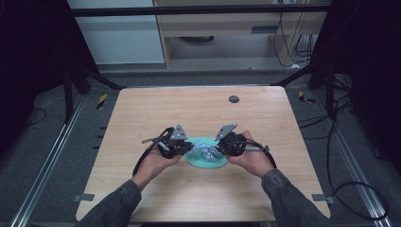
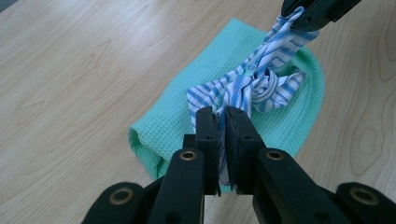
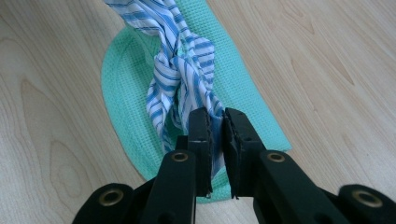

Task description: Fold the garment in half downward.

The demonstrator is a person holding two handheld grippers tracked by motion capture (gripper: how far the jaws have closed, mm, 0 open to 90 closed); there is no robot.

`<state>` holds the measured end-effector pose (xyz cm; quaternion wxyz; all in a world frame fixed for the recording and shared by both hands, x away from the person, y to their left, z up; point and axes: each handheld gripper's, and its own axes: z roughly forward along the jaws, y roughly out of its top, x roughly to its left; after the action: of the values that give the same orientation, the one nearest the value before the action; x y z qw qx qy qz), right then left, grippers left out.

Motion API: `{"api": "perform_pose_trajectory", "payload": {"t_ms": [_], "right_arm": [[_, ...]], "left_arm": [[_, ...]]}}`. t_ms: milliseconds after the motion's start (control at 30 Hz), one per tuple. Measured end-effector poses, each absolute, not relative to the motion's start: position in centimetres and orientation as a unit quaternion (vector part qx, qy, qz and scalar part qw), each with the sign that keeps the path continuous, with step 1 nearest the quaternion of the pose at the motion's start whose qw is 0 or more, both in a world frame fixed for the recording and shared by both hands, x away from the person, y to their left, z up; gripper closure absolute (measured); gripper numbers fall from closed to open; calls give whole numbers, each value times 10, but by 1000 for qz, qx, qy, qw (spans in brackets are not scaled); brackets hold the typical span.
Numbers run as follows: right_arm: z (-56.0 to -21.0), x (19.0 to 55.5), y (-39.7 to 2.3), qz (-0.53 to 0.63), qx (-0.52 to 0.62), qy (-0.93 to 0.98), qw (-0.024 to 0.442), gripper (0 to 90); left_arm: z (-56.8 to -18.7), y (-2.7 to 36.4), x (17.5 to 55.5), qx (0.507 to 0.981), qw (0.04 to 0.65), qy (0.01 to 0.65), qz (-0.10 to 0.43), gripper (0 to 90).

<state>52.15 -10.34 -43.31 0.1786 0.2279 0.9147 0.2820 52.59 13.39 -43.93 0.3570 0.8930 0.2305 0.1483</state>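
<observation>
In the high view, the left gripper and the right gripper faced each other over a round mint-green waffle-weave cloth near the front middle of the pale wooden table.

In the left gripper view, its jaws were closed narrow on one end of a blue-and-white striped fabric strip, knotted in the middle.

In the right gripper view, the jaws pinched the other end. To tighten the knot well, I judged both ends should be pulled apart evenly and kept low.
</observation>
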Motion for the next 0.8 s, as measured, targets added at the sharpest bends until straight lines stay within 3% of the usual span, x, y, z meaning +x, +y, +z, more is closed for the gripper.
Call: {"api": "perform_pose_trajectory", "payload": {"t_ms": [800], "right_arm": [[-446,502,-100,279,218,921,164,732]], "left_arm": [[-456,137,508,902,349,217,130,853]]}}
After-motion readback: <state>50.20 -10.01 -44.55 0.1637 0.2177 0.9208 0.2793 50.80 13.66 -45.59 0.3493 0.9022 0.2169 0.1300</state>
